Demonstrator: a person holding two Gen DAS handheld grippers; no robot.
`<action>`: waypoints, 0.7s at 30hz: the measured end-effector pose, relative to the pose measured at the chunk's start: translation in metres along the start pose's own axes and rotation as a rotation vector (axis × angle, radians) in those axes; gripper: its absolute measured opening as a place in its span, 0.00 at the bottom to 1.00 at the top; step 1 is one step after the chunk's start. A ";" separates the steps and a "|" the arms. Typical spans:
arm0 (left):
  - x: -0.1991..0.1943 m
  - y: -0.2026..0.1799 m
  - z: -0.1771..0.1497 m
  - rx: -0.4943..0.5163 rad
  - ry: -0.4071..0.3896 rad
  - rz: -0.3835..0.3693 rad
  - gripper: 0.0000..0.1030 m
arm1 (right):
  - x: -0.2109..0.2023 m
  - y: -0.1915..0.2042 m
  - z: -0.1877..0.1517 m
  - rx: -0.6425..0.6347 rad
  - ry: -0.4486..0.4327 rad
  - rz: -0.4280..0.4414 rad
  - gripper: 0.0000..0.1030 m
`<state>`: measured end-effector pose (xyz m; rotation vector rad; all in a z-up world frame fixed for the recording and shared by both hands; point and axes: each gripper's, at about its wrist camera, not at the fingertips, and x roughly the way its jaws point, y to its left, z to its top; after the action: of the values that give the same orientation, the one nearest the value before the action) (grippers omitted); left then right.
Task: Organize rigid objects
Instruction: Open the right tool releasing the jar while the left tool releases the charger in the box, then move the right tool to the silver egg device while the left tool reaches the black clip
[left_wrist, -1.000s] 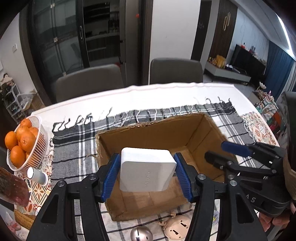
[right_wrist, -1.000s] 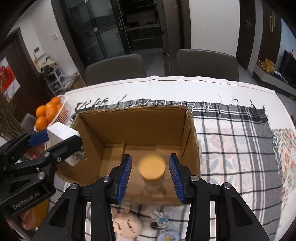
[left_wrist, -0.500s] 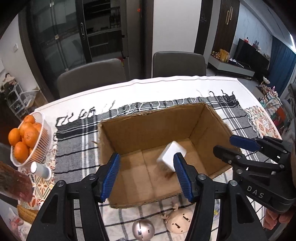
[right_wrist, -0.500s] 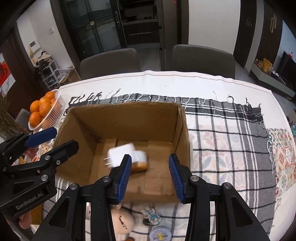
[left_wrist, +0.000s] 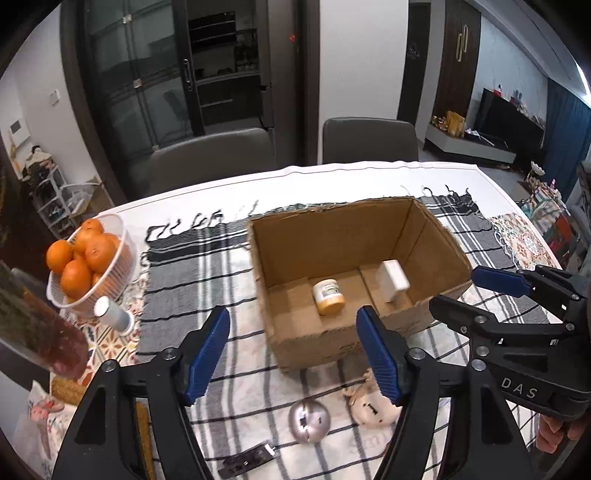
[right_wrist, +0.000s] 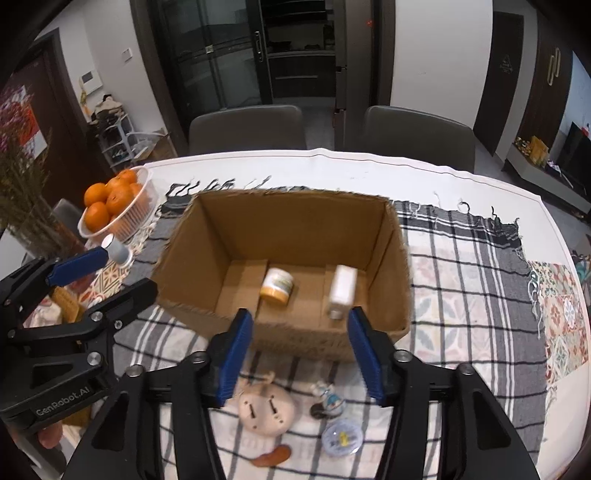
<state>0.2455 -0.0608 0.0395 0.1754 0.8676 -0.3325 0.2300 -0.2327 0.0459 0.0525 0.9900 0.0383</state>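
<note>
left gripper (left_wrist: 291, 354) angled down near cardboard box (left_wrist: 332, 236), jaws opening, empty, right gripper (right_wrist: 297, 356) likewise opening, empty, "DAS", "GenRobot.AI" read on bodies

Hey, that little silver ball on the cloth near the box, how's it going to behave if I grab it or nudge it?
The silver ball looks round, so a nudge would probably send it rolling across the checked cloth. Its shiny, smooth surface may slip between flat pads. It looks rigid, so it likely won't squash under a squeeze.
</note>
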 end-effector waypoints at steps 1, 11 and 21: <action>-0.002 0.002 -0.003 0.001 0.000 0.005 0.72 | -0.001 0.003 -0.002 -0.003 0.002 -0.001 0.57; -0.008 0.011 -0.029 0.040 0.037 0.035 0.76 | 0.002 0.022 -0.021 -0.030 0.065 0.017 0.63; -0.001 0.022 -0.064 0.028 0.111 0.040 0.77 | 0.011 0.039 -0.044 -0.054 0.115 0.036 0.63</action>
<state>0.2072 -0.0224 -0.0002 0.2388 0.9685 -0.3003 0.1985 -0.1919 0.0150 0.0183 1.1022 0.1020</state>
